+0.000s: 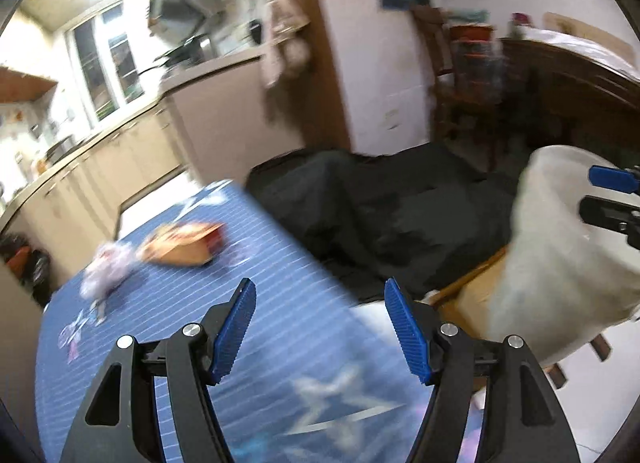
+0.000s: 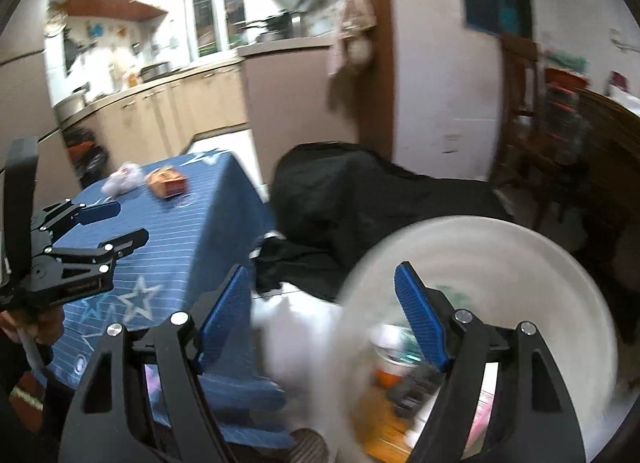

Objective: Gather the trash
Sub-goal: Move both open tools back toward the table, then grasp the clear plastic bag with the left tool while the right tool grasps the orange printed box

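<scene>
The trash still to be gathered sits on the blue star-patterned tablecloth [image 2: 208,223]: an orange carton [image 2: 167,181] lying on its side and, just beside it on the side away from the cloth's hanging corner, a crumpled pale wrapper [image 2: 122,180]. The carton's long axis seems to run roughly across the cloth toward that wrapper (blur makes this a loose reading). The left gripper [image 1: 320,329] hangs over the near part of the cloth with its blue pads spread and nothing between them, the carton ahead of it and off to the left. The right gripper [image 2: 322,315] is likewise spread and empty; it sits off the cloth's hanging edge, over the white bin [image 2: 560,263], which already holds a cup and other scraps. Judging by this, the left hand is the nearer one to the carton, and reaching it calls for a forward-left move along the cloth. Beyond the cloth's far edge lies a black covering [image 1: 380,199].
</scene>
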Action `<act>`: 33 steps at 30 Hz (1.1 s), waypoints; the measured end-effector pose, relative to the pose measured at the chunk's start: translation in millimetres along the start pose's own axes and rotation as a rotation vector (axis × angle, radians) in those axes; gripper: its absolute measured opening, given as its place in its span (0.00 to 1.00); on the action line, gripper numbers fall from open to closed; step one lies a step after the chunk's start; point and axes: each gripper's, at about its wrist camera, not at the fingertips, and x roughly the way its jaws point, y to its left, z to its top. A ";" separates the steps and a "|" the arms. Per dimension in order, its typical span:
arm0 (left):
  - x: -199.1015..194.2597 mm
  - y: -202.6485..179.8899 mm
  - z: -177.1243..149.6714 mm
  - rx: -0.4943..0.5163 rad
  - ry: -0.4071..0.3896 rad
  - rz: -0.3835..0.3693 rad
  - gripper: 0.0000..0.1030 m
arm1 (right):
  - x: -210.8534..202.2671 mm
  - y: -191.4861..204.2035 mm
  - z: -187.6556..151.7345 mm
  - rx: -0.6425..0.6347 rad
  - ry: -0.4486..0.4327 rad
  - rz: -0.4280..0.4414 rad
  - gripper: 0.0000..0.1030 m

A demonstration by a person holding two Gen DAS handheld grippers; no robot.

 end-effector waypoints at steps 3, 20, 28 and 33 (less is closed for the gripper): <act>7.1 42.1 -14.9 -0.044 0.032 0.058 0.66 | 27.7 32.8 10.2 -0.047 0.018 0.053 0.70; 37.7 226.7 -45.0 -0.111 0.057 0.162 0.69 | 166.0 186.0 79.9 -0.325 0.062 0.294 0.92; 81.6 295.3 -22.9 -0.067 0.030 0.019 0.74 | 239.5 223.3 125.4 -0.440 0.165 0.369 0.95; 116.2 312.1 -14.8 -0.001 0.052 -0.039 0.75 | 278.9 247.0 134.3 -0.594 0.269 0.400 0.95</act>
